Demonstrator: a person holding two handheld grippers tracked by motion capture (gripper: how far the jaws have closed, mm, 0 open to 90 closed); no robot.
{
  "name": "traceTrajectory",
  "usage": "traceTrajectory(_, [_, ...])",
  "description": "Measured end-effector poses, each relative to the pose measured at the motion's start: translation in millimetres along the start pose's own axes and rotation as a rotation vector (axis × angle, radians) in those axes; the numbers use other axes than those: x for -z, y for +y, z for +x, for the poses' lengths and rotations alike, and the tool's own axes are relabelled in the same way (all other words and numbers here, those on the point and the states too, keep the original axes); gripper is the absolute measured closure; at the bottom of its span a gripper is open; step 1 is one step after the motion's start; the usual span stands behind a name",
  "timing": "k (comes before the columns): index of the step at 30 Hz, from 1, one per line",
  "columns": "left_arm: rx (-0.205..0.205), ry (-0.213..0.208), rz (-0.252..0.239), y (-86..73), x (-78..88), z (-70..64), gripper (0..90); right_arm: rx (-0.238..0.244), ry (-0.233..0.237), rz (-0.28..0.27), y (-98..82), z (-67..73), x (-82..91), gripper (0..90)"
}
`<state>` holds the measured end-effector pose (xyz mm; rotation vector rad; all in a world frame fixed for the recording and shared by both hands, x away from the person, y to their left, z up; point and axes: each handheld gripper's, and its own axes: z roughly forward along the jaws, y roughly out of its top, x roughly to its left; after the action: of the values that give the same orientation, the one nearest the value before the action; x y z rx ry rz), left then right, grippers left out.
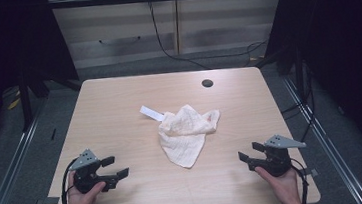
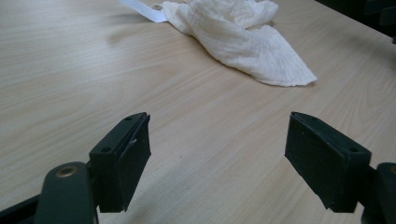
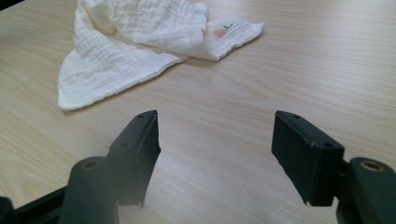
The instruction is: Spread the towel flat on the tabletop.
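nearest the person, two hands enter from the bottom edge of the high view, each cut off at the forearm; the left hand (image 1: 80, 198) holds the left gripper (image 1: 115, 167) near the table's front left, the right hand (image 1: 283, 185) holds the right gripper (image 1: 250, 152) near the front right; both grippers have their jaws spread apart with nothing between them, only bare wood showing in the gap in each gripper view; one light wooden table (image 1: 120, 113) carries everything; between the two grippers and farther back, near the table's middle, lies one crumpled white cloth (image 1: 187, 131), well apart from both; its long axis runs roughly front to back, a pointed corner aimed toward the person, the bunched part behind; folds hide much of its shape; a small reddish mark (image 3: 219, 32) on one corner is too small to make out; one white tag (image 1: 151, 113) sticks out toward the far left; one dark round hole (image 1: 207, 83) sits near the far edge; beyond, a cabinet (image 1: 126, 27) and cables, the sides lost in darkness.
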<state>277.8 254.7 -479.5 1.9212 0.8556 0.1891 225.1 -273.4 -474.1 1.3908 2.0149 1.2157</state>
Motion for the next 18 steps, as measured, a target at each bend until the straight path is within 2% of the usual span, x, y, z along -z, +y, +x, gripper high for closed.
traceTrajectory(4, [-0.014, -0.010, 0.000, 1.1, -2.0, -1.4, 22.9, 0.001, 0.036, 0.018, -0.4, 0.5, -3.3, 30.7])
traceTrajectory(8, [-0.005, -0.018, 0.015, 1.7, -4.8, -1.4, 22.1, 0.007, 0.067, 0.042, 1.1, 1.4, -8.9, 29.0])
traceTrajectory(12, [0.002, -0.025, 0.034, 1.8, -8.1, -1.1, 22.0, 0.044, 0.124, 0.059, 7.3, 8.9, -16.9, 37.2])
traceTrajectory(14, [0.000, -0.021, 0.038, 1.5, -9.5, -2.8, 22.6, 0.041, 0.153, 0.068, 10.0, 11.6, -21.0, 36.6])
traceTrajectory(15, [0.000, -0.021, 0.038, 1.5, -9.5, -2.8, 23.8, 0.041, 0.153, 0.068, 10.0, 11.6, -21.0, 36.6])
traceTrajectory(16, [-0.006, -0.020, 0.037, 1.6, -9.7, -3.5, 24.7, 0.037, 0.183, 0.082, 13.1, 13.1, -26.4, 36.2])
traceTrajectory(18, [-0.003, -0.019, 0.031, 2.0, -9.8, -5.5, 24.5, 0.049, 0.191, 0.099, 16.2, 14.2, -30.6, 36.3])
